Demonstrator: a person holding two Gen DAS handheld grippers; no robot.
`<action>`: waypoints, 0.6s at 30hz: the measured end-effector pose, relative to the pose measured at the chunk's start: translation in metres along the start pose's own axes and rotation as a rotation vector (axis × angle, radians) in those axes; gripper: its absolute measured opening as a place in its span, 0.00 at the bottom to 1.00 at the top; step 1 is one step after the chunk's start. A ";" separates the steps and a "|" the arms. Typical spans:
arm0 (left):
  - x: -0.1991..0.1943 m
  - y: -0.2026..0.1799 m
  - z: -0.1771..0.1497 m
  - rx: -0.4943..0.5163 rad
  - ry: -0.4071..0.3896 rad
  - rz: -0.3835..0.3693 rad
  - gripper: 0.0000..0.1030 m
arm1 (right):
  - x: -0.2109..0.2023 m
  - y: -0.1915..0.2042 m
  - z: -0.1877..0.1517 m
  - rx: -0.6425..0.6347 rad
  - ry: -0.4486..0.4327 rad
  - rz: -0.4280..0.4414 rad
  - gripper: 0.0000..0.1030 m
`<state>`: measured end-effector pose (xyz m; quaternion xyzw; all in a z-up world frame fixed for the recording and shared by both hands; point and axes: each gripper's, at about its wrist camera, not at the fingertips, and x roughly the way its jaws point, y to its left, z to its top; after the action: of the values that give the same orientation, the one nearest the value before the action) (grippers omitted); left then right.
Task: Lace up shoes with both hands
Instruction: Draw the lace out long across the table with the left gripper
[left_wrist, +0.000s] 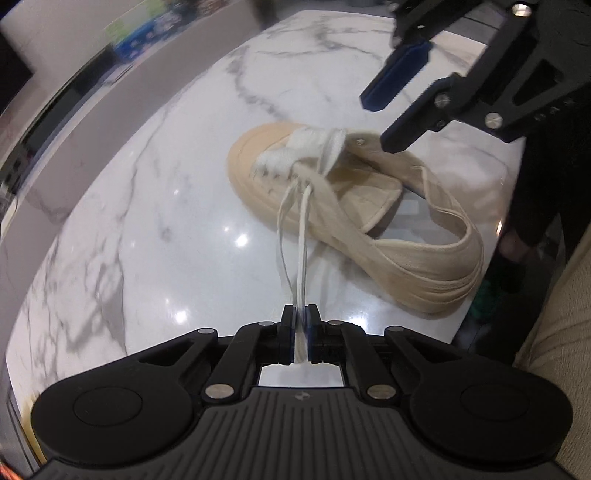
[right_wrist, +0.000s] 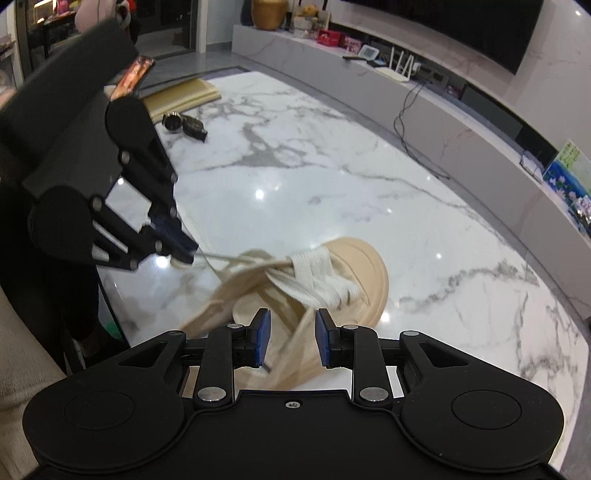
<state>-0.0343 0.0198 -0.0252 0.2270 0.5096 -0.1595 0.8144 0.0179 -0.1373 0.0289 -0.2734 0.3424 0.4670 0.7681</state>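
While left gripper pinches lace, angled downward

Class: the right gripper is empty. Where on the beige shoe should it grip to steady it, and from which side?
Grip the shoe's thin canvas side wall beside the laces, coming down from above: that upstanding edge lies between the open right gripper pads, while the left gripper pulls the lace sideways.

The shoe is lying on the desk, near its near edge. The lace is running from the shoe into the left gripper. A watch is sitting far left on the desk, and the right gripper is hovering over the shoe.
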 end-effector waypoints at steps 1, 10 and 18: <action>-0.001 0.003 -0.002 -0.044 0.006 0.004 0.12 | -0.001 0.000 0.001 0.004 -0.007 0.005 0.23; -0.021 0.036 -0.016 -0.412 0.009 0.023 0.34 | 0.015 0.022 0.022 -0.086 -0.018 0.075 0.17; -0.005 0.069 -0.027 -0.656 0.080 0.039 0.35 | 0.021 0.021 0.029 -0.125 -0.032 0.037 0.17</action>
<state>-0.0233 0.0924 -0.0166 -0.0316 0.5610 0.0378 0.8264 0.0137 -0.0959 0.0287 -0.3069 0.3054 0.5056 0.7462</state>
